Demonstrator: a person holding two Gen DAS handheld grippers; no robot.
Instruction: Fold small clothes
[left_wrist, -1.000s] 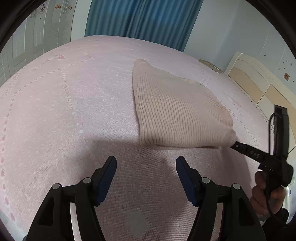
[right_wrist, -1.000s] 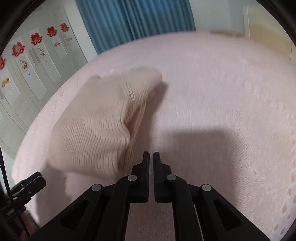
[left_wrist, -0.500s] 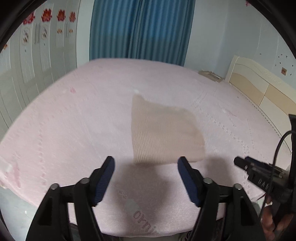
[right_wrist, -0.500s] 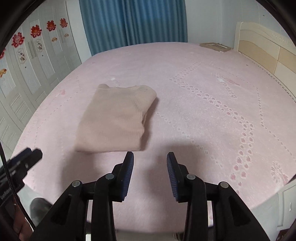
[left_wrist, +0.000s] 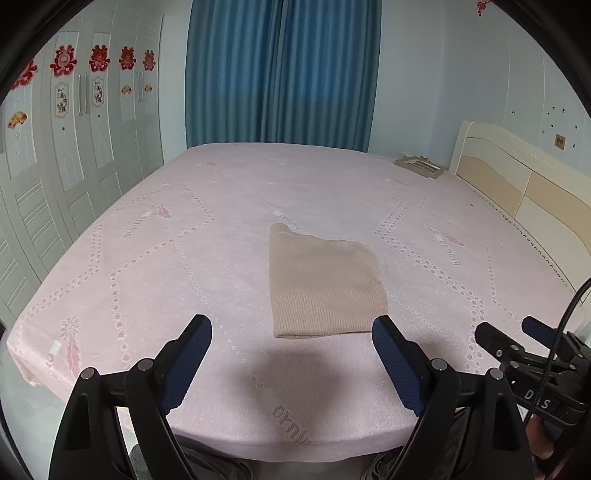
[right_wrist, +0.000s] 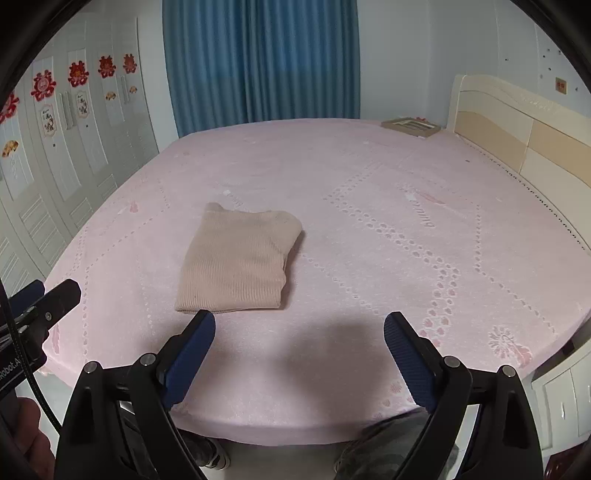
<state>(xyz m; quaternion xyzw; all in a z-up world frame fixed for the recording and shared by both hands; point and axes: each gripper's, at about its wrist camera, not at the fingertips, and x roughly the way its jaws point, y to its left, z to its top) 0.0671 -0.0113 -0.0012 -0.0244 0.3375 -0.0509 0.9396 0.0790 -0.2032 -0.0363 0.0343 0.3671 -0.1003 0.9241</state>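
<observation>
Your left gripper (left_wrist: 291, 332) and right gripper (right_wrist: 300, 328) were both opening wide, nothing between the jaws of either. The folded beige knit garment (left_wrist: 323, 286) lay flat on the pink bedspread (left_wrist: 184, 258), near its front edge, clear of both.

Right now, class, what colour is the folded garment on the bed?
Beige, ribbed knit garment; clearest in the left wrist view.
</observation>
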